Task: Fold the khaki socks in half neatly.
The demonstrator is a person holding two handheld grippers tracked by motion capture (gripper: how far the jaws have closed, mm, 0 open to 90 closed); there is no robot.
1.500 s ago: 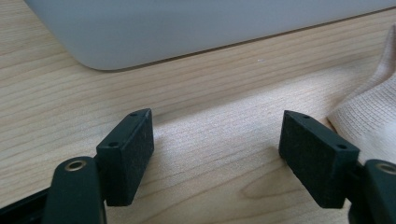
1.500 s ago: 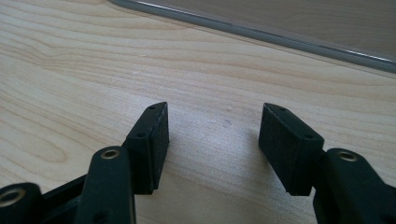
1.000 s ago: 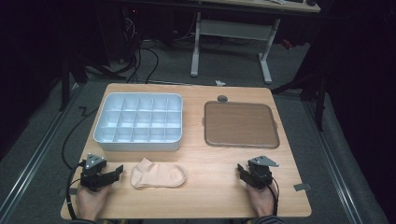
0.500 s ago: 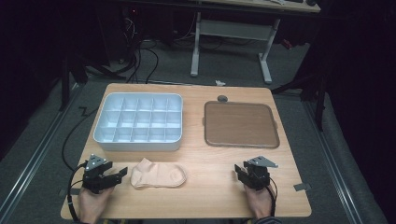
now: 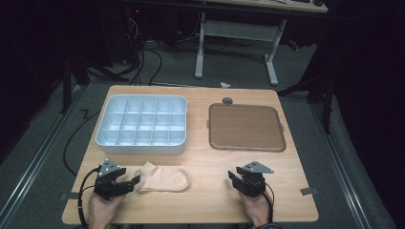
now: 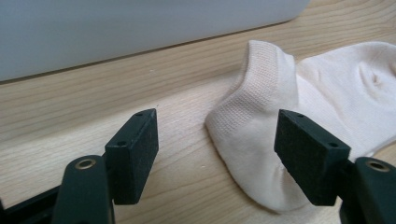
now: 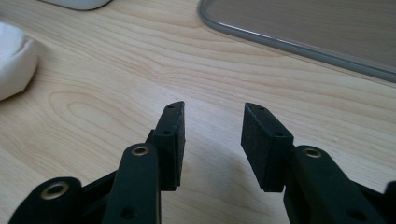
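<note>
Barely started: sock (image 5: 163, 179) lies loose near the worktop's (image 5: 205, 205) front edge, left tongs (image 6: 215, 154) spread around its cuff, right tongs (image 7: 212, 140) have just been closing on nothing.

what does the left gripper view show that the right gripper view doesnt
Left gripper view: the sock's ribbed cuff lying between the left gripper's open jaws, no pad pressing on it, with the white divided tray's wall behind. Right gripper view: the brown flat tray's rim and the right gripper, whose jaws have just been closing with nothing between them. Both: the wooden table and the sock.
</note>
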